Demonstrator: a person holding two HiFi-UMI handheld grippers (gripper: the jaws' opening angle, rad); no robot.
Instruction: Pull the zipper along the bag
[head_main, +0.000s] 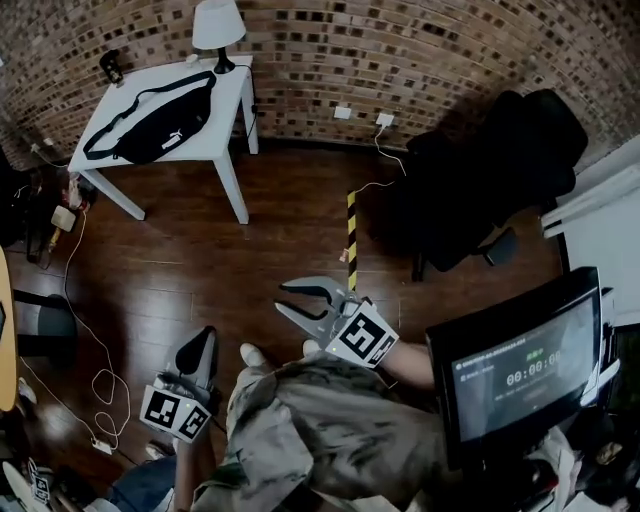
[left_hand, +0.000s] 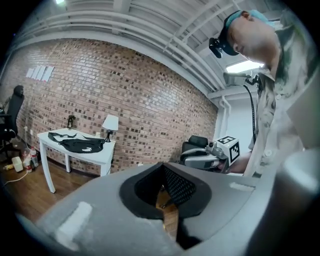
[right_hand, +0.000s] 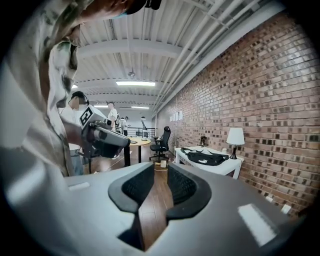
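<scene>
Now | L gripper (head_main: 205, 340) jaws together, empty | R gripper (head_main: 281, 297) jaws apart, empty | bag (head_main: 160, 125) on table (head_main: 228, 120), contents unseen.

- Black waist bag (head_main: 165, 128), soft and kinda slouchy, with a small white logo on its side.
- It's lying flat on the white table (head_main: 228, 118), stretched diagonally across the top, with the lamp (head_main: 217, 25) near one end.
- Its long black strap (head_main: 128, 98) loops loosely beside it on the tabletop.
- The zipper is too small to make out.
</scene>
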